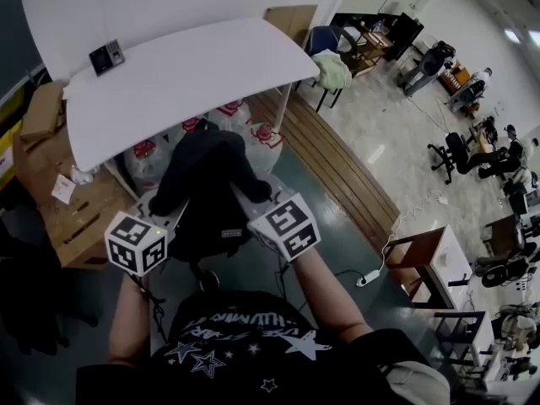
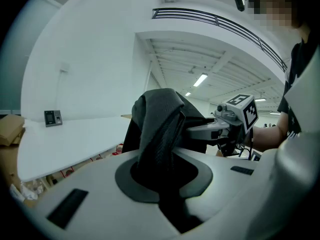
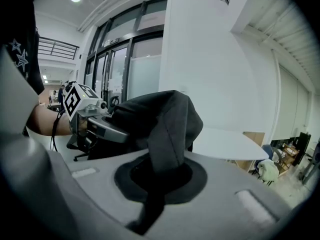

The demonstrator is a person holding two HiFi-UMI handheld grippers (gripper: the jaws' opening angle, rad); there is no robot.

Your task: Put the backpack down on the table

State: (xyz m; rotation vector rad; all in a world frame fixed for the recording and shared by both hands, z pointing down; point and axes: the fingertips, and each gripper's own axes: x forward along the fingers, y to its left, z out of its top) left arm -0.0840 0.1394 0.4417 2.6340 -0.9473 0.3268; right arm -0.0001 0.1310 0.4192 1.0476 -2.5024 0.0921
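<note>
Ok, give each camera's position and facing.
Head view: on the head, steeply down at the backpack near the table; forearms show.
Left gripper view: on the left gripper, along fingers shut on the backpack, toward the table; torso shows.
Right gripper view: on the right gripper, likewise; chest shows.
Shared: each gripper view shows the other gripper, and the backpack.

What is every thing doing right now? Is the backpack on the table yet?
black fabric backpack: held up in the air in front of the table, not on it yet.
left gripper: shut on the backpack's fabric.
right gripper: shut on the backpack's fabric.
white table: standing, no backpack on it.
small grey device: lying on the table's far corner.
</note>
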